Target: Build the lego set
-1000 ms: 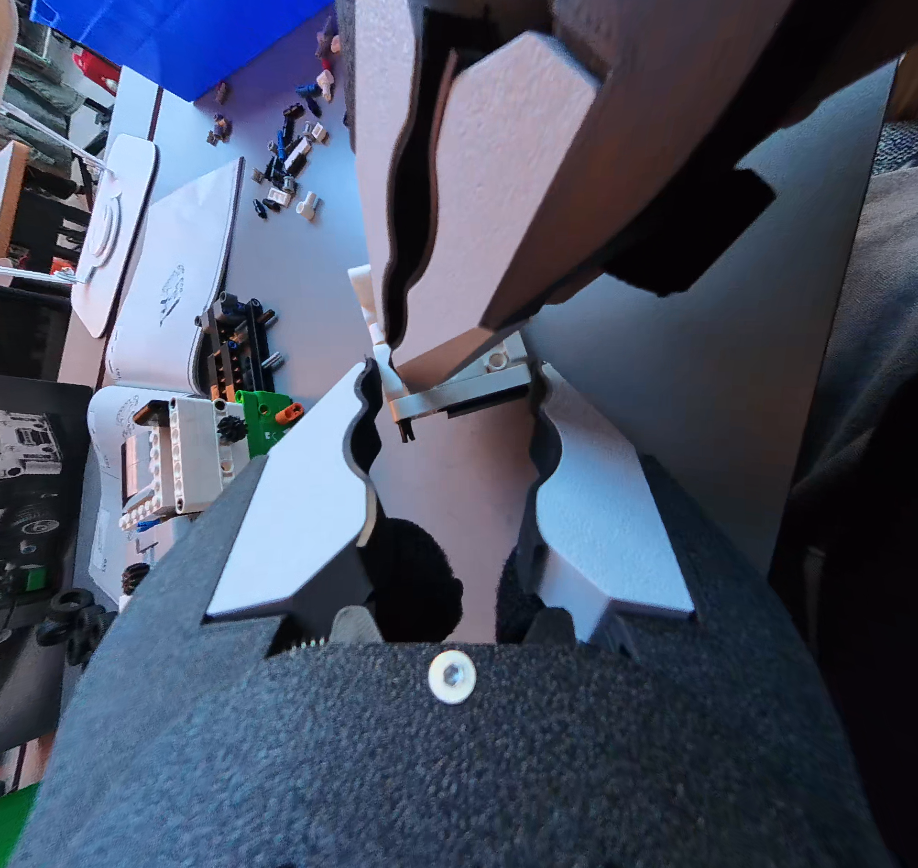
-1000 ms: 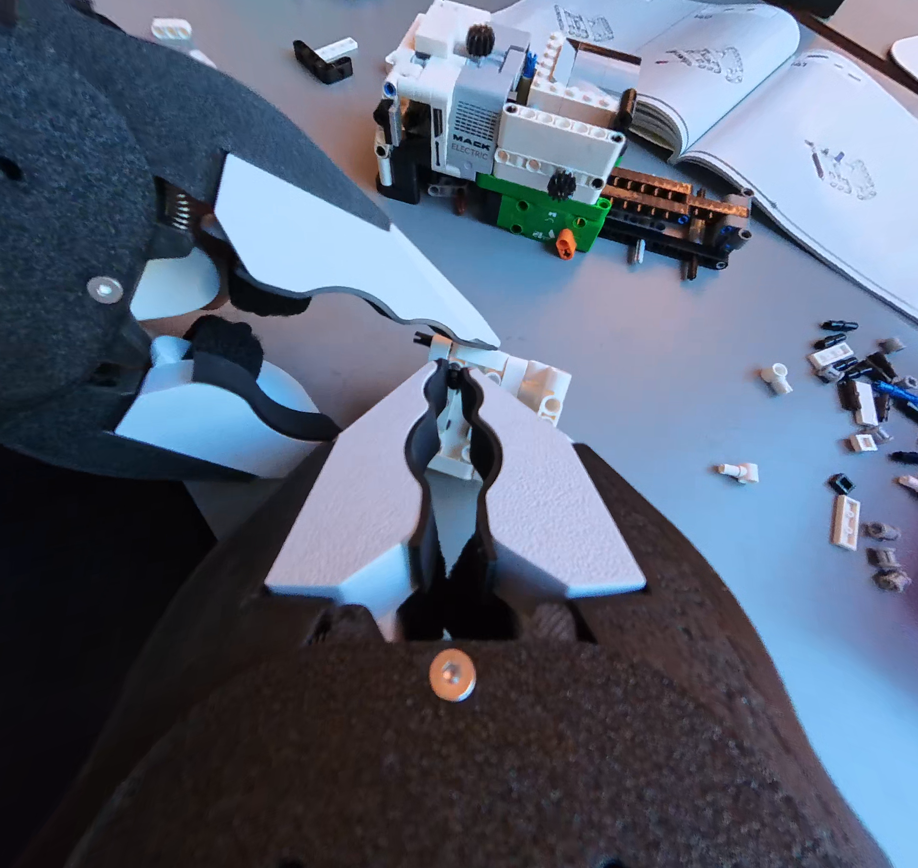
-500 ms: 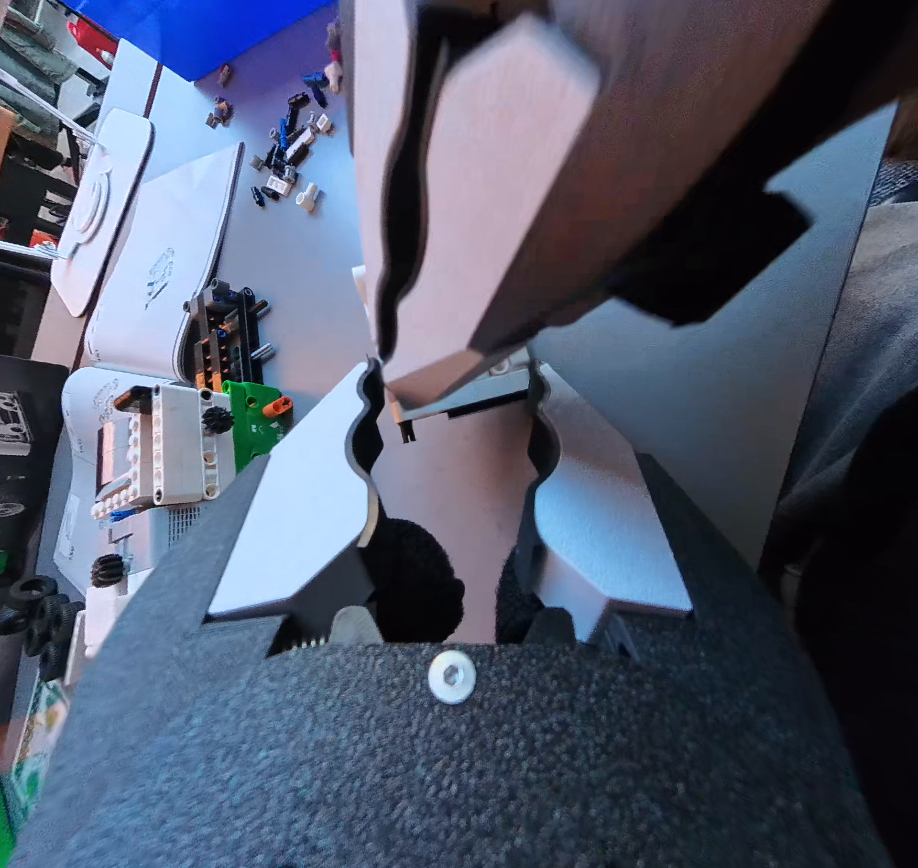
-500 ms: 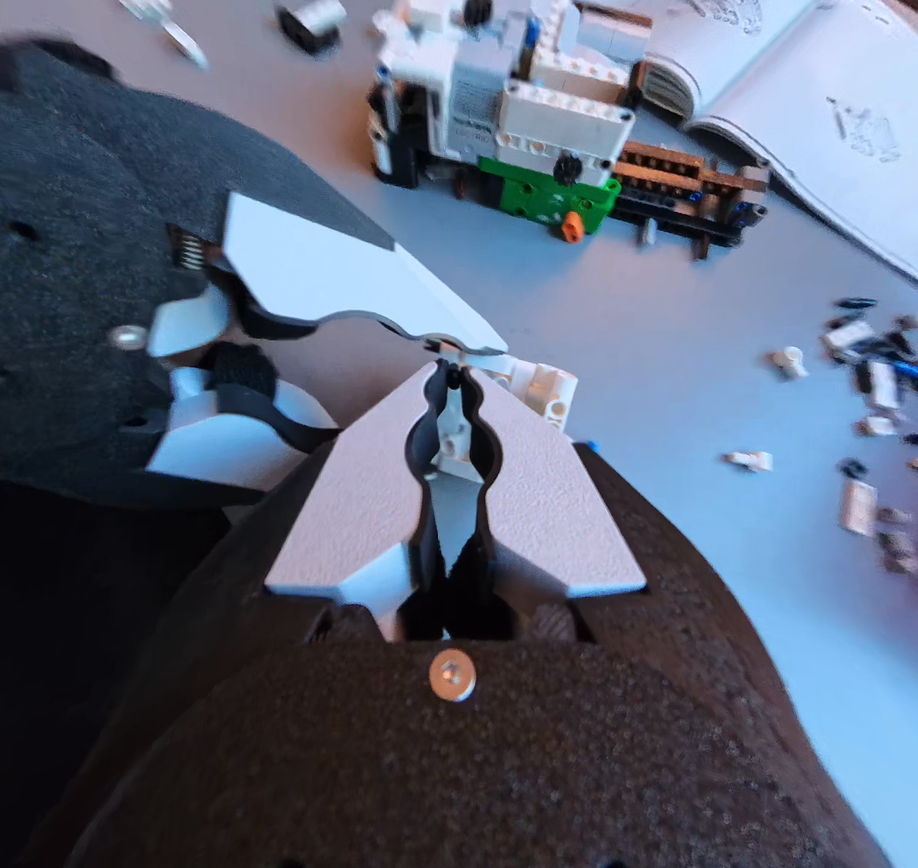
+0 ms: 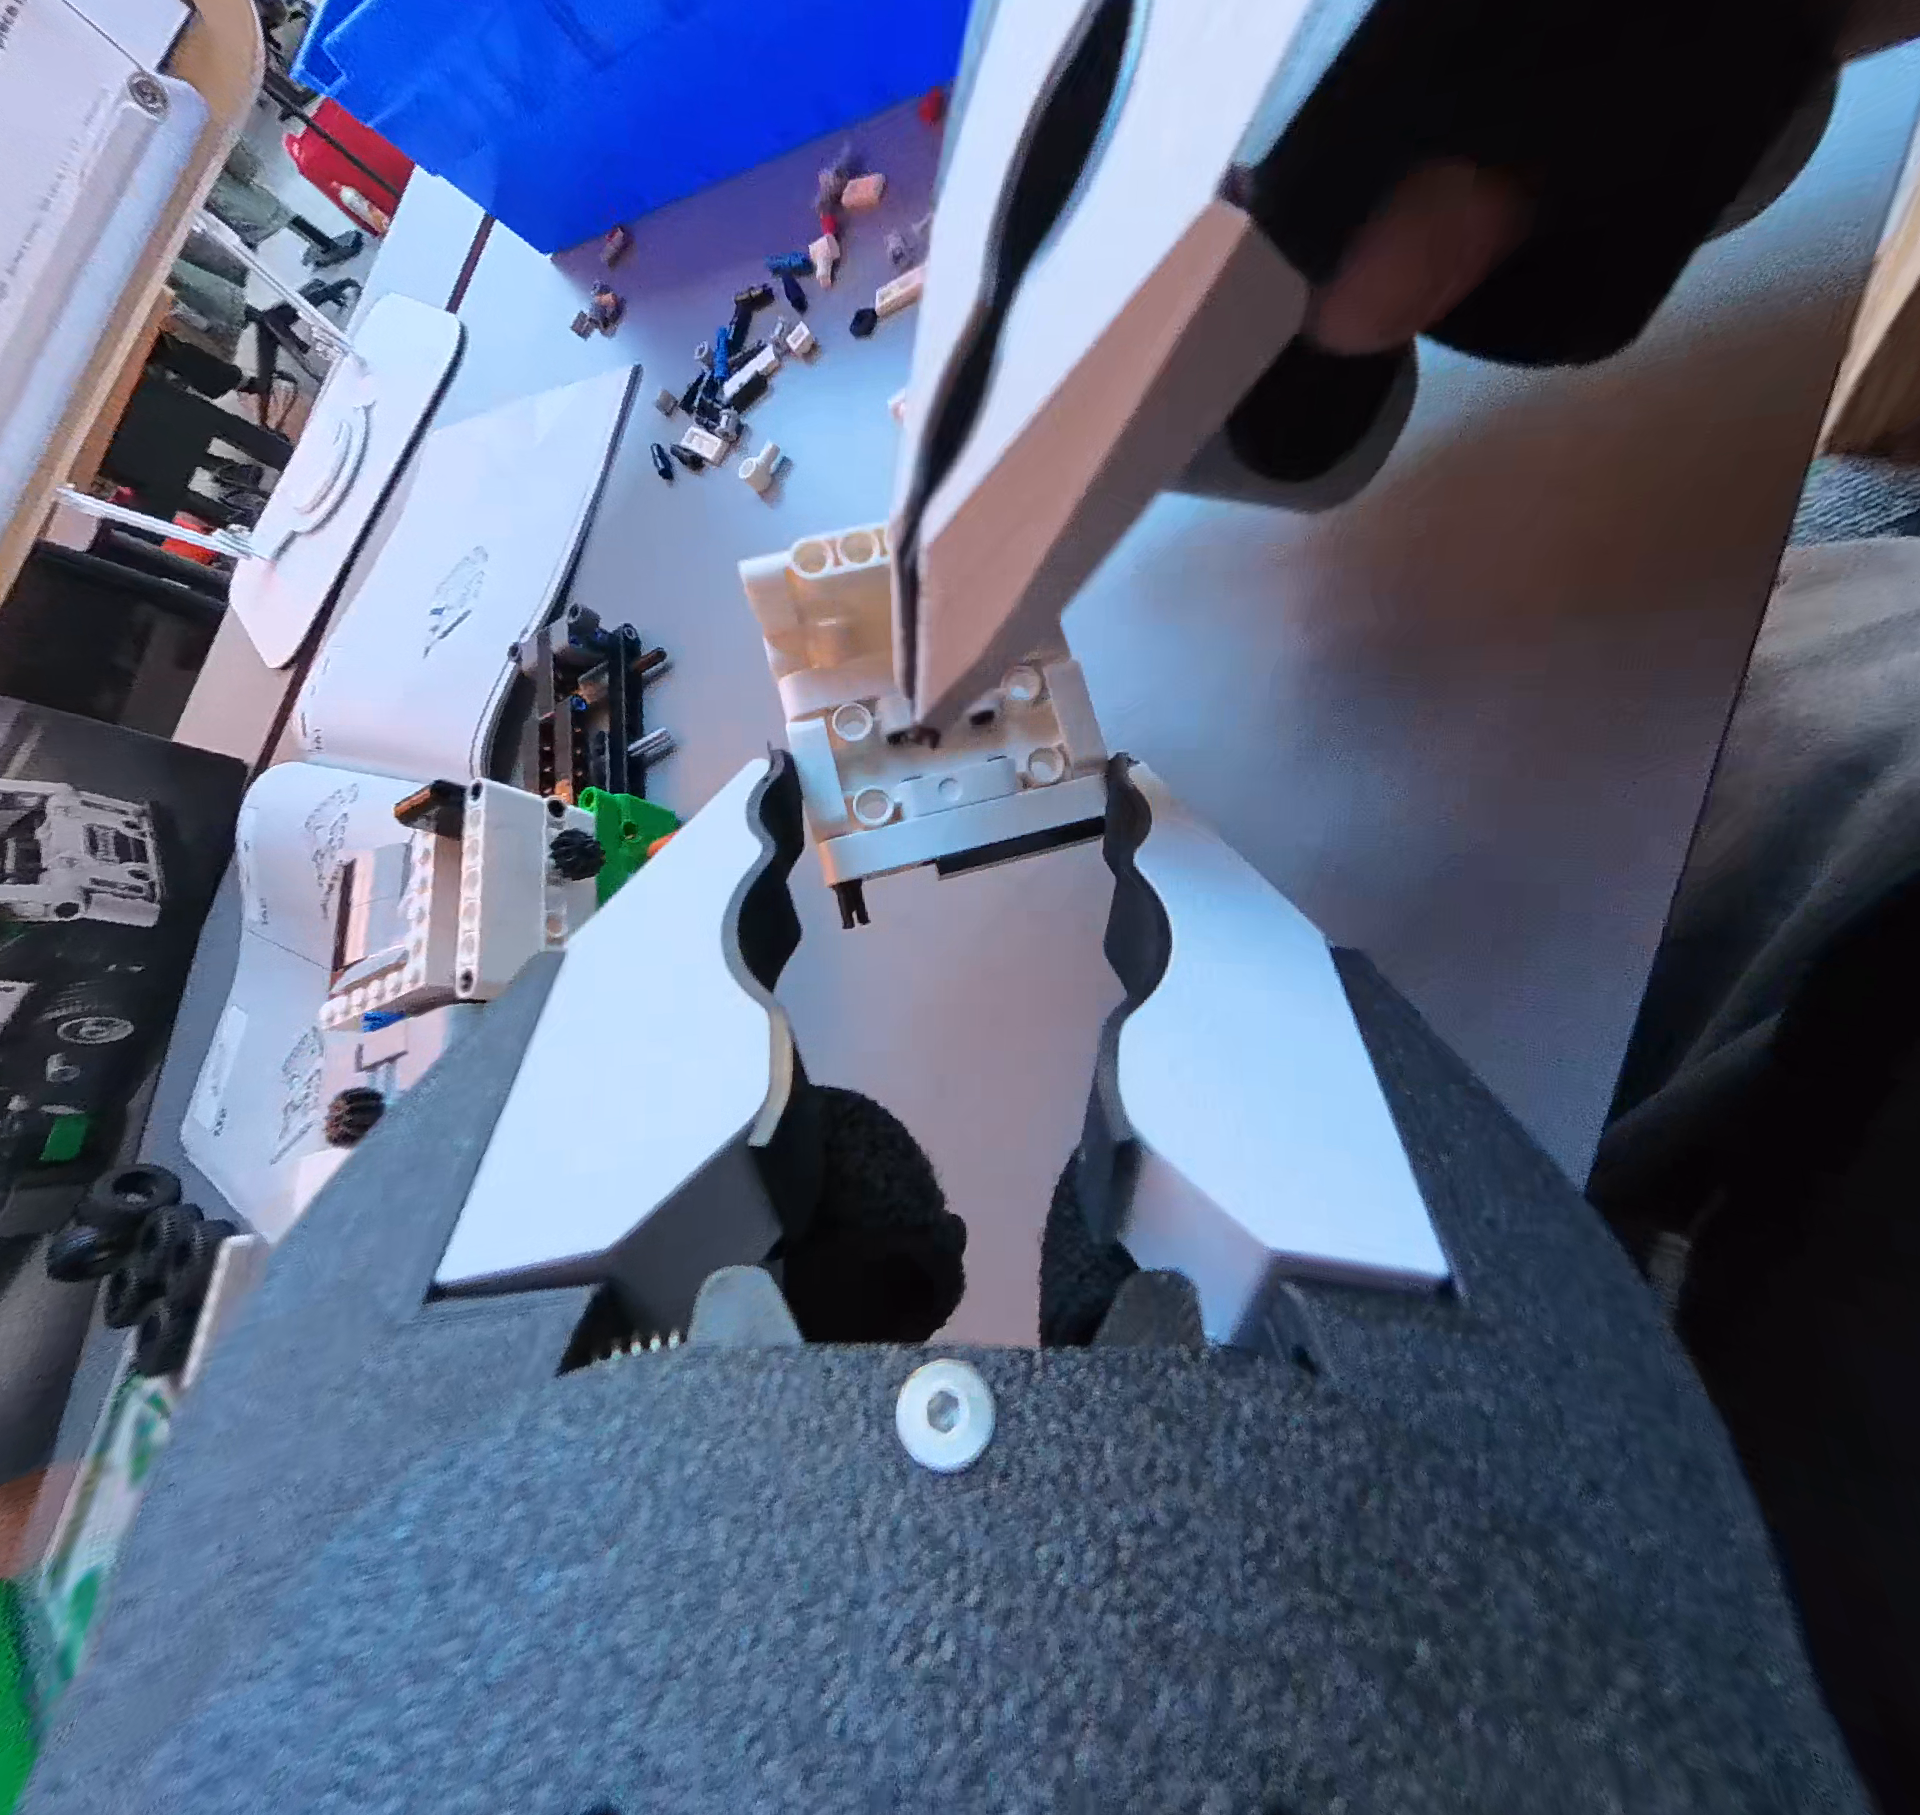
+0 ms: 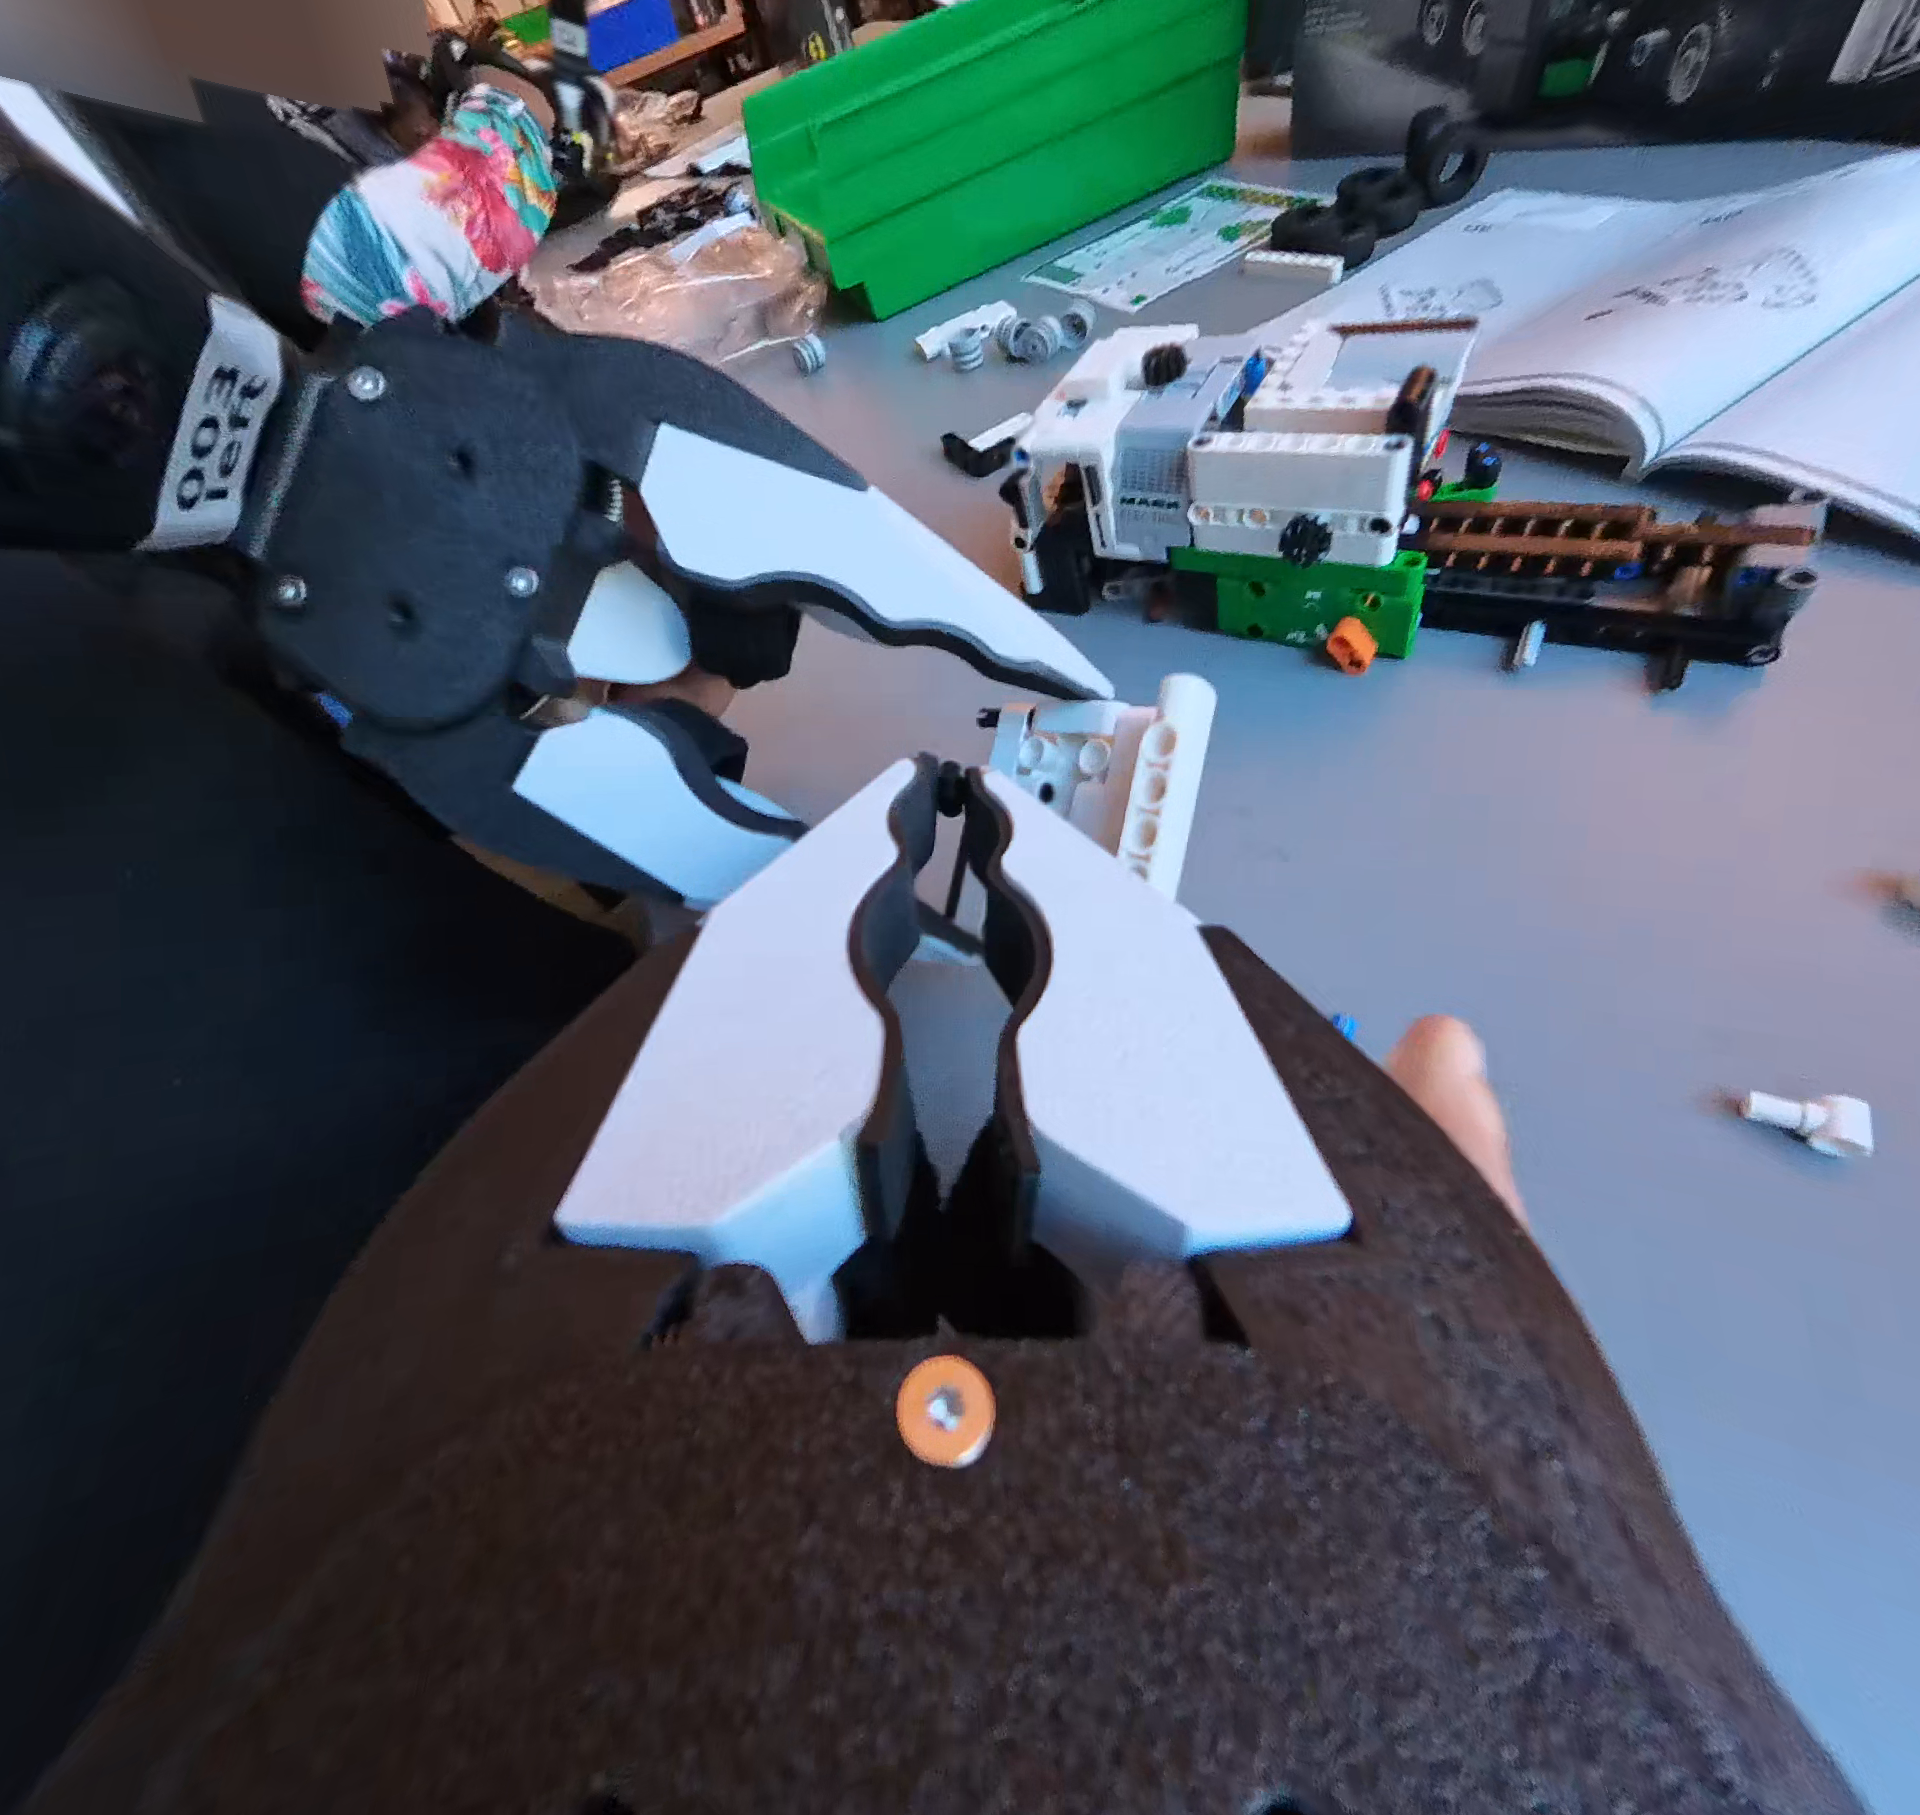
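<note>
My left gripper point(image 5: 951, 789) is shut on a white lego sub-assembly point(image 5: 935, 768), which spans the gap between its fingertips just above the grey table. My right gripper point(image 6: 948, 778) is shut on a small black pin point(image 6: 950, 794). In the left wrist view it comes down from above, and its tips point(image 5: 914, 716) touch the top of the sub-assembly. In the right wrist view the sub-assembly point(image 6: 1101, 768) sits just past my fingertips, under the left gripper's upper finger point(image 6: 883, 581). The partly built white and green truck point(image 6: 1247, 498) stands farther back on the table.
An open instruction book point(image 6: 1714, 331) lies behind the truck. A green bin point(image 6: 997, 113), black tyres point(image 6: 1371, 186) and the set's box point(image 6: 1610, 9) are at the back. Loose small pieces point(image 5: 748, 363) lie before a blue bin point(image 5: 644, 30). A white connector point(image 6: 1808, 1121) lies at right. Left and right tips are no more than a few centimetres apart. Left tips and right tips are each some 15 cm from the white connector point(image 6: 1808, 1121).
My right gripper has tilted up and drawn back, uncovering more of the white sub-assembly. The left gripper still holds the sub-assembly in the same grip.
</note>
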Tool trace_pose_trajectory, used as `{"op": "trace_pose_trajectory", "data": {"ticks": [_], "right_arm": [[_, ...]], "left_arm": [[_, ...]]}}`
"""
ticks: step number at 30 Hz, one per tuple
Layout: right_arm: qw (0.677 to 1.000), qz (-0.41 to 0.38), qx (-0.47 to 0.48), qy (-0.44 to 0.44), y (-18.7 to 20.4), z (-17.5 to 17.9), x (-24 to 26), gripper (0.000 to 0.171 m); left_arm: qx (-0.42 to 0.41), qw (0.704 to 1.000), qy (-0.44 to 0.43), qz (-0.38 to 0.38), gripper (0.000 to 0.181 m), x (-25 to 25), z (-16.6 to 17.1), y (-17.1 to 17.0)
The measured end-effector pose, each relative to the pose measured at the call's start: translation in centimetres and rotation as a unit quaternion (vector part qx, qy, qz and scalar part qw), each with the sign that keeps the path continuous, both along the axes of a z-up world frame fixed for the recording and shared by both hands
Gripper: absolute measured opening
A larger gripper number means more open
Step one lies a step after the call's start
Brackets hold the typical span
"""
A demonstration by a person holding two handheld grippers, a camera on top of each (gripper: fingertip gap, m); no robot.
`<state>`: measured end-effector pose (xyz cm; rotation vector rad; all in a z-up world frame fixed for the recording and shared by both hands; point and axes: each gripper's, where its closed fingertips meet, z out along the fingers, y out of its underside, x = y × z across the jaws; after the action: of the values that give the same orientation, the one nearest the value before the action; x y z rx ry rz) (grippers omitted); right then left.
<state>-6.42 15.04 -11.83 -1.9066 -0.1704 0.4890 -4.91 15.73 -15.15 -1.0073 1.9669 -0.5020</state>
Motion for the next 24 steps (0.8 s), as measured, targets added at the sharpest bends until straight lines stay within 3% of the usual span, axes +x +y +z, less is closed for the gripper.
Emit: {"op": "trace_pose_trajectory", "data": {"ticks": [7, 12, 16, 19, 22, 24], "right_arm": [[0.997, -0.073, -0.014, -0.024, -0.8, -0.2, 3.5, 0.004], [0.986, -0.113, -0.086, -0.088, -2.9, -3.0, 6.5, 0.004], [0.993, -0.076, -0.092, -0.019, -2.8, -2.5, 3.9, 0.004], [0.992, -0.016, -0.121, 0.017, -3.0, -2.8, 0.4, 0.004], [0.988, -0.049, -0.139, -0.05, -3.5, -3.7, 1.2, 0.004], [0.979, -0.091, -0.158, -0.096, -4.1, -4.2, 3.3, 0.004]], "left_arm": [[0.023, 0.998, 0.059, 0.02, 0.058, -1.1, -2.2, 1.7], [-0.163, 0.976, 0.141, -0.016, 0.058, -2.4, -3.3, -0.7], [-0.272, 0.945, 0.176, -0.039, 0.058, -3.0, -3.0, -2.1], [-0.224, 0.963, 0.148, -0.021, 0.058, -2.6, -2.8, -1.1], [-0.133, 0.98, 0.145, -0.019, 0.058, -3.0, -3.5, -0.6], [-0.191, 0.97, 0.147, -0.024, 0.058, -3.2, -3.4, -1.9]]}}
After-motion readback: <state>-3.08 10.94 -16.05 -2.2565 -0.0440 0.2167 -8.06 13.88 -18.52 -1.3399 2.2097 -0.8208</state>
